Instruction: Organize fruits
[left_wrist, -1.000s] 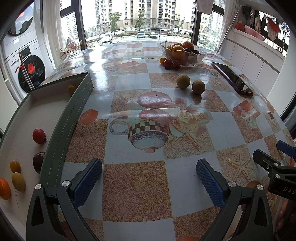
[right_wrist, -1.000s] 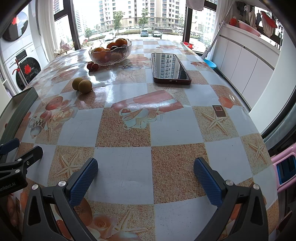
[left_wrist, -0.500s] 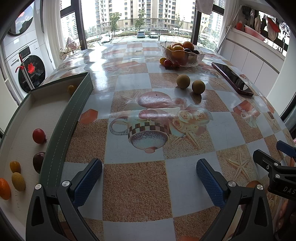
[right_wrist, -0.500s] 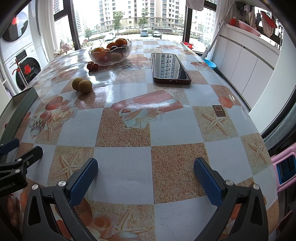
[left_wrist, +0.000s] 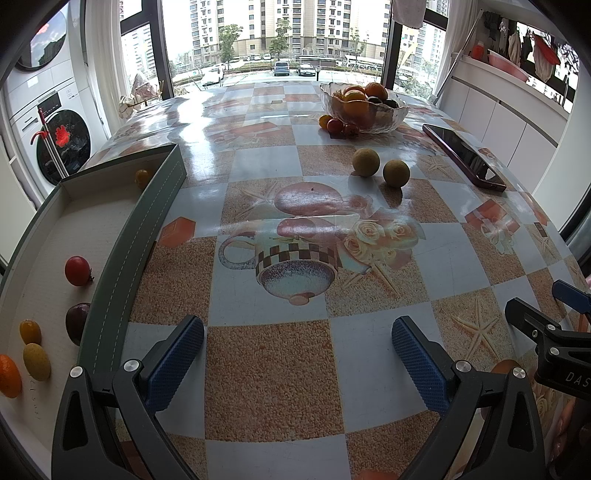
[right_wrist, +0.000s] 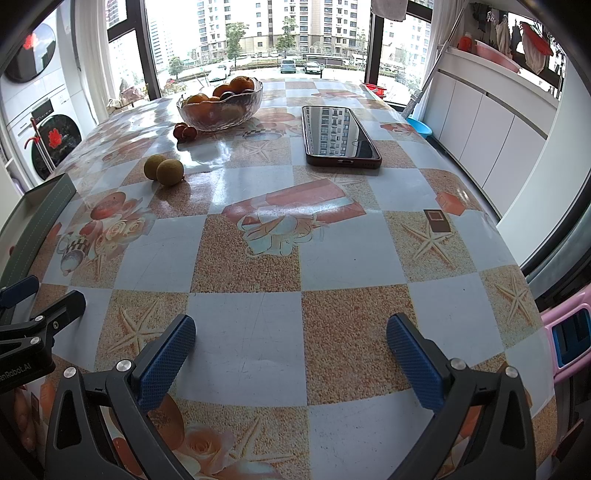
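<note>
Two round yellow-brown fruits (left_wrist: 380, 168) (right_wrist: 164, 170) lie loose on the patterned table, beyond its middle. A glass bowl (left_wrist: 364, 105) (right_wrist: 221, 107) full of oranges stands farther back, with small red fruits (left_wrist: 338, 125) (right_wrist: 184, 131) at its foot. At the left, a green-rimmed tray (left_wrist: 122, 266) holds a red tomato (left_wrist: 77, 271), a dark plum (left_wrist: 77, 321) and several small yellow and orange fruits. My left gripper (left_wrist: 297, 354) hovers open near the table's front edge, empty. My right gripper (right_wrist: 291, 352) is open too and holds nothing.
A phone in a dark red case (left_wrist: 463, 157) (right_wrist: 338, 134) lies flat right of the bowl. White cabinets (right_wrist: 480, 125) run along the right wall, a washing machine (left_wrist: 55, 140) stands at the left. A pink object (right_wrist: 569, 336) sits off the table's right edge.
</note>
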